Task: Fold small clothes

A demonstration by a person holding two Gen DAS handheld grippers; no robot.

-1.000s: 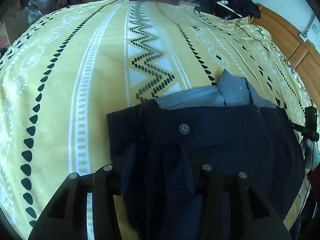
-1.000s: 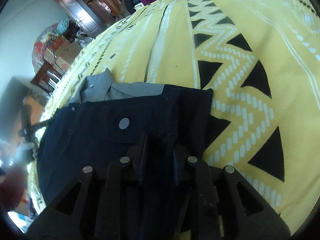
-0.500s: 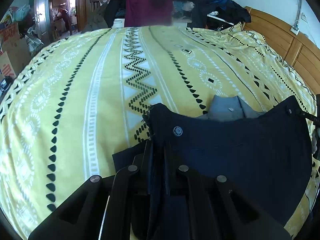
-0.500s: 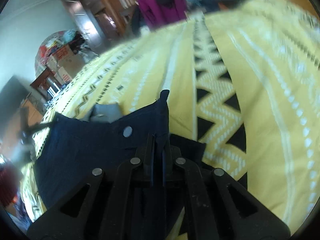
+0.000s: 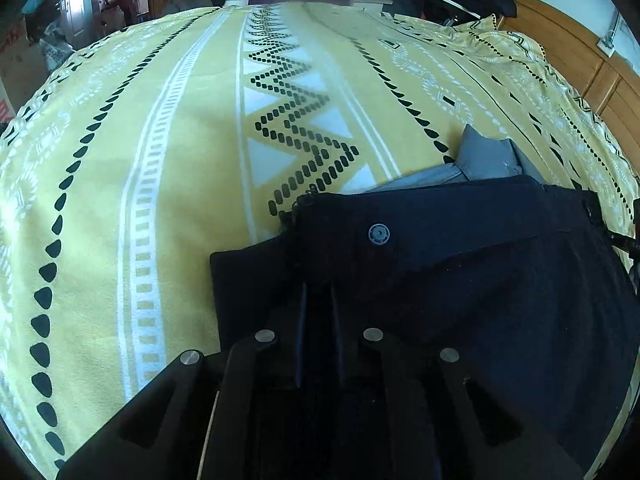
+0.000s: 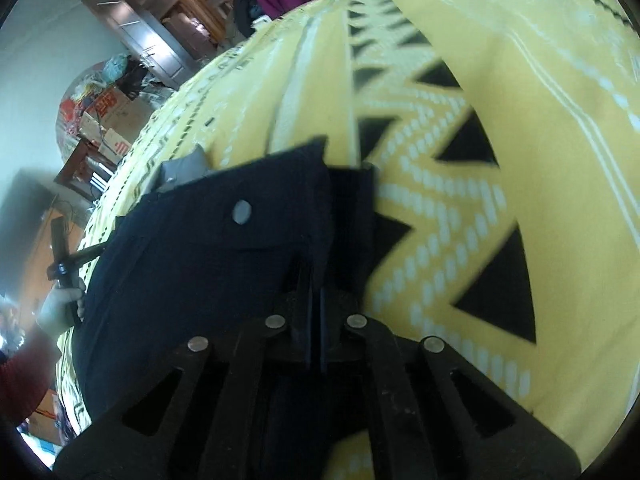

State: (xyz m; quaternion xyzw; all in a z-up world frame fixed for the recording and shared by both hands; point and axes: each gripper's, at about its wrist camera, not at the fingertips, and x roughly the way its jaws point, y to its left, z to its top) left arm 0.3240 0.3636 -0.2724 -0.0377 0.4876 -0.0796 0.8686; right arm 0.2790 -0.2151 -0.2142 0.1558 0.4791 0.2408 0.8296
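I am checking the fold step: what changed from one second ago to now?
Both tools, left tool and right tool, closed on the dark garment and lifted its edge up from the bedspread. The grey garment stayed in place.

Right hand-held gripper [image 6: 316, 316] clamped on the edge of dark navy shorts [image 6: 200, 272], grey button [image 6: 242, 212] facing up. Spread over a yellow patterned bedspread [image 6: 500, 128]. Grey folded garment [image 6: 184, 168] just beyond. Hand [image 6: 60, 312] at far left.
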